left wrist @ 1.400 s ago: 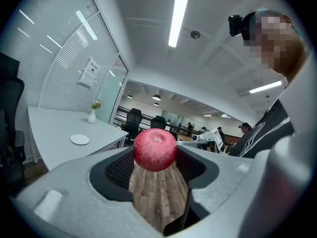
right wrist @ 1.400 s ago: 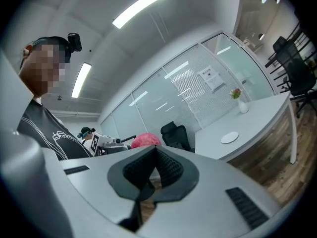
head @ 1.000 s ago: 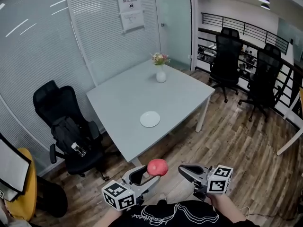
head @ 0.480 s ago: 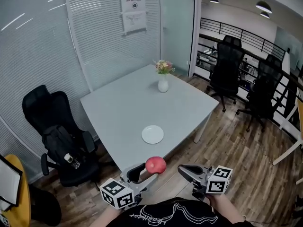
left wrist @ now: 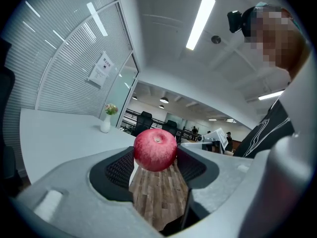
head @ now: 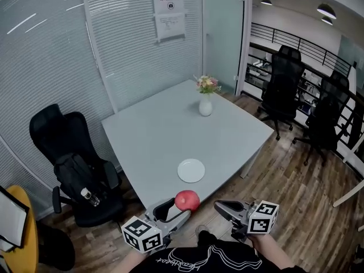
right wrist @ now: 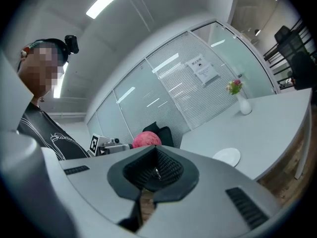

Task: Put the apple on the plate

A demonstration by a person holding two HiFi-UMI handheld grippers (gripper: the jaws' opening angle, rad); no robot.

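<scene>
While the one red apple [head: 187,200] sits pinched between the two jaws of the left claw [head: 177,206], it hangs in the air over the wooden floor [head: 284,169], just short of the near corner of the table [head: 148,135]. In the left claw's own view the apple [left wrist: 155,149] fills the gap between the dark ribbed pads [left wrist: 116,168], its stem end turned up, and the jaws press on its two sides. The right claw [head: 226,208] is level with it on the other side, apart from the apple; its jaws are drawn together with nothing between them, which the right claw's view [right wrist: 151,175] shows plainly.

One white plate [head: 191,170] lies flat on the table close to that near corner, bare, and apart from the apple. Seen from the right claw, the plate [right wrist: 227,157] lies beyond the closed jaws, with the apple [right wrist: 146,139] off to the left. At the far side of the table stands one small white vase of flowers [head: 205,102].

Three black office chairs are around the room: one [head: 62,147] to the left of the table against the ribbed glass wall [head: 131,44], and two [head: 287,78] further off on the right. Two sheets of paper [head: 170,13] are fixed to the glass wall, one above the other.
</scene>
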